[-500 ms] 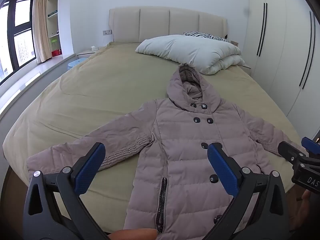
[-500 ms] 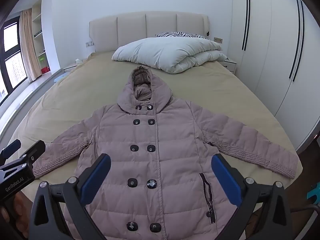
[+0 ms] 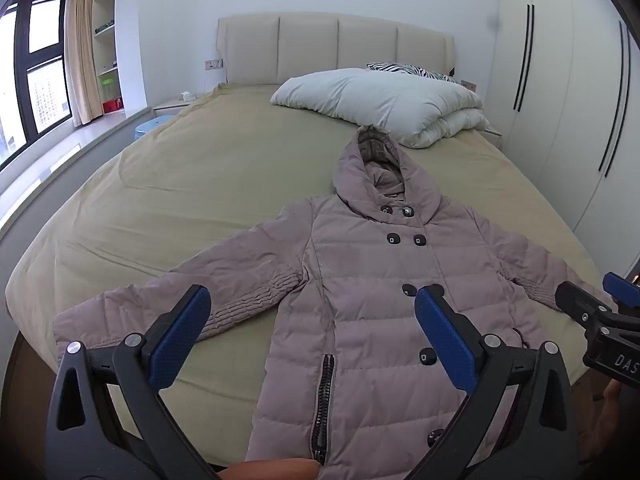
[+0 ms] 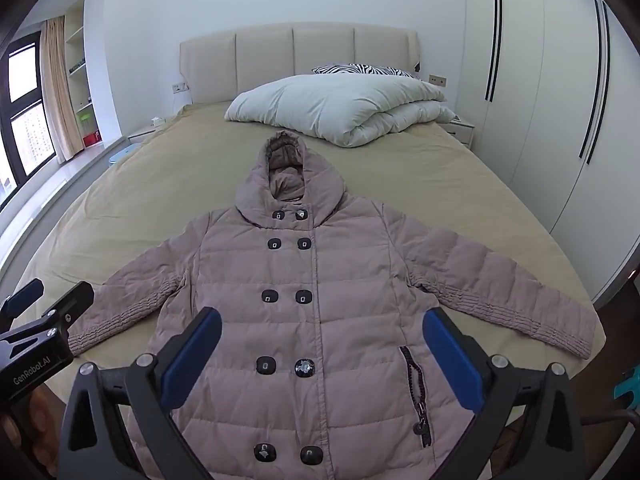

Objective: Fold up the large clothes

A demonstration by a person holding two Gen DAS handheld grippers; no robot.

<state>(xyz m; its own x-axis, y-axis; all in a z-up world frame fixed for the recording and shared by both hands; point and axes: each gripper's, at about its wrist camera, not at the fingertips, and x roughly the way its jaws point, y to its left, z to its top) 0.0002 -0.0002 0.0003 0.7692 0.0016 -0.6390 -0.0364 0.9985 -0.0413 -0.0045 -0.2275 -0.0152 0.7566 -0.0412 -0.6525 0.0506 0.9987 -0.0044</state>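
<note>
My left gripper (image 3: pixel 312 328) and right gripper (image 4: pixel 322 346) both hover with blue-padded fingers spread wide, gripping nothing, above the mauve quilted hooded down coat (image 4: pixel 316 312). The coat lies face up with sleeves spread on the tan-sheeted bed (image 4: pixel 420 176), and its hem is cut off by my gripper frames and the lower picture edge. Behind its hood sit a folded white duvet (image 4: pixel 340 108), a partly hidden zebra-print pillow (image 4: pixel 360 69), a beige padded headboard (image 4: pixel 296 60) and white wardrobe doors (image 4: pixel 532 92).

One coat (image 4: pixel 316 320), one duvet (image 4: pixel 340 108), one zebra pillow (image 4: pixel 360 69), two claws (image 4: pixel 320 344).
</note>
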